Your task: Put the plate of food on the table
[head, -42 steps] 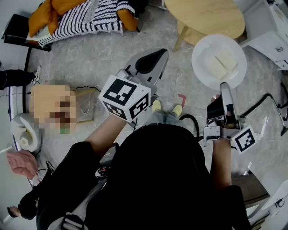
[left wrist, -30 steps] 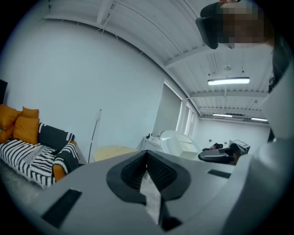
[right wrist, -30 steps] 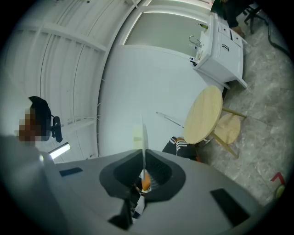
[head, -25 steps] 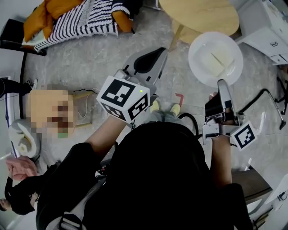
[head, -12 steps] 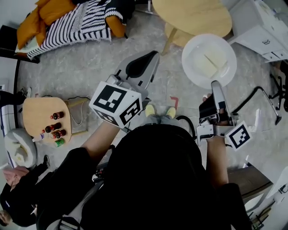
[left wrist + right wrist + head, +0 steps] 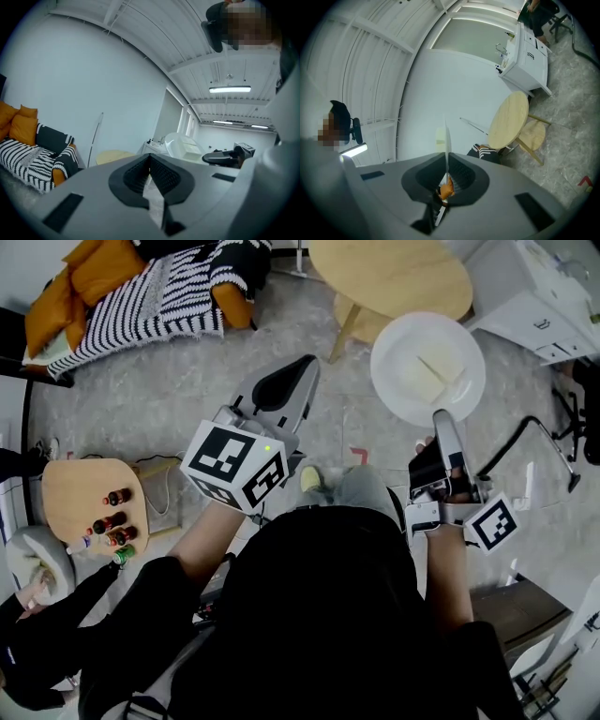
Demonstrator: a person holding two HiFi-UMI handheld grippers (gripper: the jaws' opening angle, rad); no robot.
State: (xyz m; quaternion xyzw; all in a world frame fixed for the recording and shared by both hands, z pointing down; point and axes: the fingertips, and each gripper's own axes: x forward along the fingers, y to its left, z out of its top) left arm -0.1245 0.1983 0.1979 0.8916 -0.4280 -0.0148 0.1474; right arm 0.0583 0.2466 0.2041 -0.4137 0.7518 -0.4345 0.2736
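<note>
L gripper (image 6: 302, 371) jaws shut, empty, R gripper (image 6: 441, 420) level, clamped on plate (image 6: 384, 352) rim

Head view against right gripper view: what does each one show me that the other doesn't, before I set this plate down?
Head view only: the top face of the plate with pale food slices, the left gripper, and a low side table with bottles. Right gripper view only: the plate edge-on between the jaws of the right gripper, which are closed on its rim. Both: the round wooden table, the stool by it, the white cabinet and the striped blanket.
</note>
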